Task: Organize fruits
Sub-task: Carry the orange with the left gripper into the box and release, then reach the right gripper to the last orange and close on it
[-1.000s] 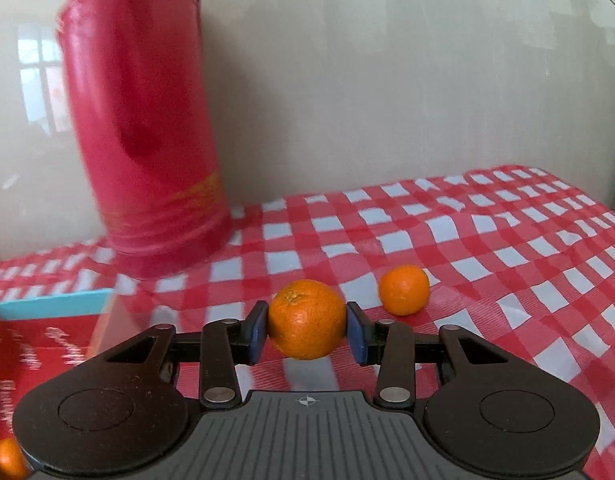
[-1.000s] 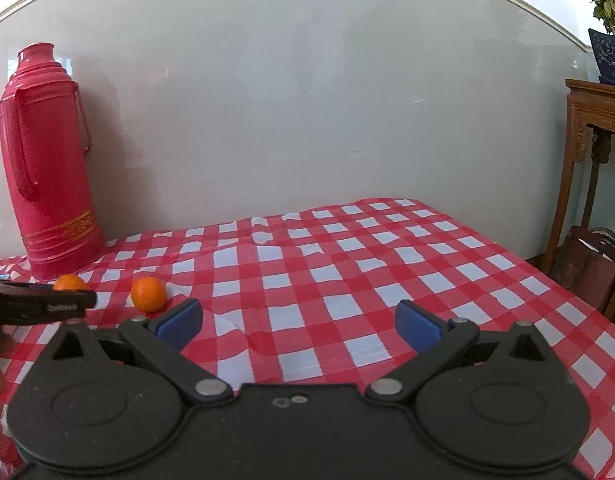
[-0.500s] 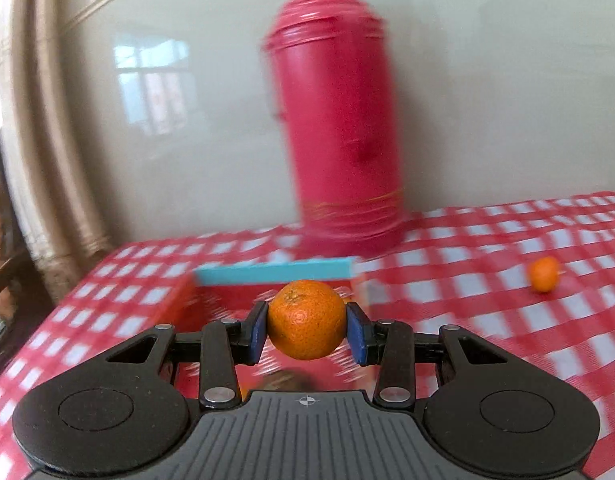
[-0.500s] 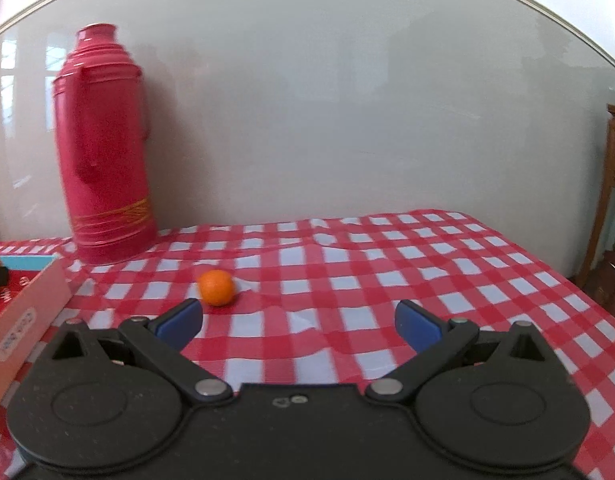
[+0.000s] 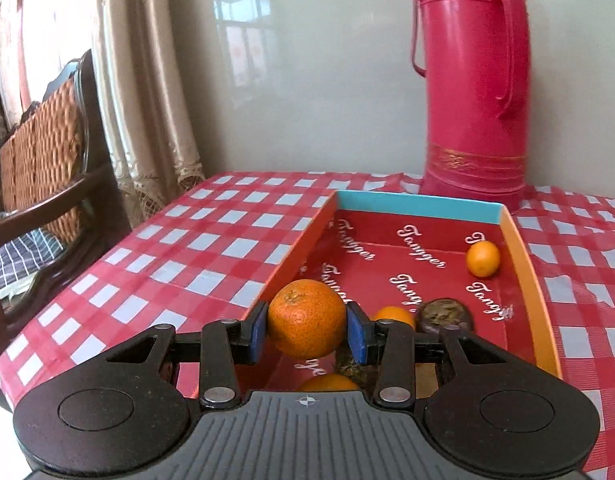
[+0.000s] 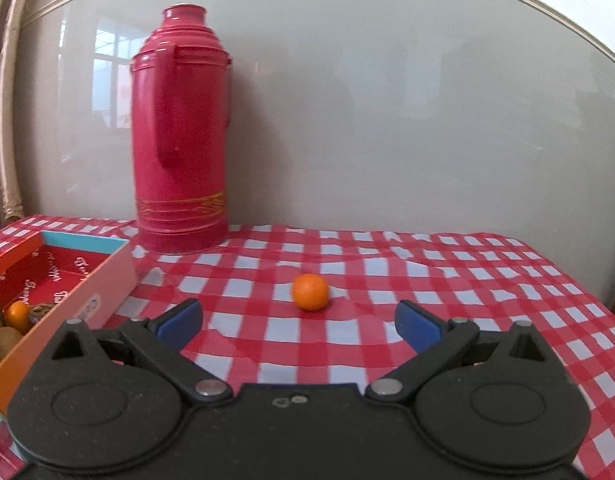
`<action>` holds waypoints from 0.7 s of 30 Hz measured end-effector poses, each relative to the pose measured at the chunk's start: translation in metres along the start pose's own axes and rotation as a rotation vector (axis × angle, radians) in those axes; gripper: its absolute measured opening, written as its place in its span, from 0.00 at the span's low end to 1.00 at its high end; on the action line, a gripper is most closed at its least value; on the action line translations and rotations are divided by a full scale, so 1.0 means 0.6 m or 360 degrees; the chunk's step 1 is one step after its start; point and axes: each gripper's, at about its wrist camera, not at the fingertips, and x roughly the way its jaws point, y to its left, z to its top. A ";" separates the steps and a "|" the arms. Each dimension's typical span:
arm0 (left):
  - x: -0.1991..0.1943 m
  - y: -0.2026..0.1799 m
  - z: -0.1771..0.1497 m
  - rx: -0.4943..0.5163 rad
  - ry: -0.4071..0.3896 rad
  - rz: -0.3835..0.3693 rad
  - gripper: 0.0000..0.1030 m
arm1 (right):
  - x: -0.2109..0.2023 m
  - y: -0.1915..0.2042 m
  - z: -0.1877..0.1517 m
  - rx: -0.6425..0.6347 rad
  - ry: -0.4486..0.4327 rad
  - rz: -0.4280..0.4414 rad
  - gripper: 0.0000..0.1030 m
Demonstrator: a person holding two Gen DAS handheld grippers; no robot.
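My left gripper [image 5: 306, 334] is shut on an orange [image 5: 306, 322] and holds it above the near left part of a red open box [image 5: 417, 205]. In the box lie a small orange [image 5: 483, 258], another orange [image 5: 394, 316], a dark wrinkled fruit [image 5: 445, 314] and an orange partly hidden under the gripper [image 5: 327, 383]. My right gripper [image 6: 298, 323] is open and empty, and a small orange [image 6: 310, 291] sits on the checked cloth a short way ahead of it. The box [image 6: 107, 280] also shows at the left of the right wrist view.
A tall pink thermos [image 5: 473, 92] stands behind the box against the wall; it also shows in the right wrist view [image 6: 181, 132]. A wooden chair with a wicker back [image 5: 43, 152] and a curtain [image 5: 139, 80] stand left of the table. The table's left edge is close to the box.
My left gripper has swung left with the orange, from over the cloth to over the box. My right gripper has turned left, so the lone orange now sits centred ahead of it.
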 end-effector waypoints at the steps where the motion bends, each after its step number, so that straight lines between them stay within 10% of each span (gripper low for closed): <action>1: -0.003 0.000 0.000 -0.0010 0.0006 -0.0015 0.40 | 0.001 0.006 0.001 -0.0005 0.0002 0.0009 0.94; 6: -0.003 0.002 0.003 -0.0032 0.0030 -0.0011 0.42 | 0.005 0.028 0.008 -0.0017 -0.0002 0.0053 0.94; 15: -0.038 0.000 0.000 -0.0076 -0.0020 -0.0089 0.86 | 0.011 0.060 0.014 -0.0060 -0.0008 0.0107 0.94; 21: -0.094 0.026 0.006 -0.0110 -0.0189 -0.0014 0.92 | 0.024 0.057 0.016 -0.0048 0.0016 0.0093 0.94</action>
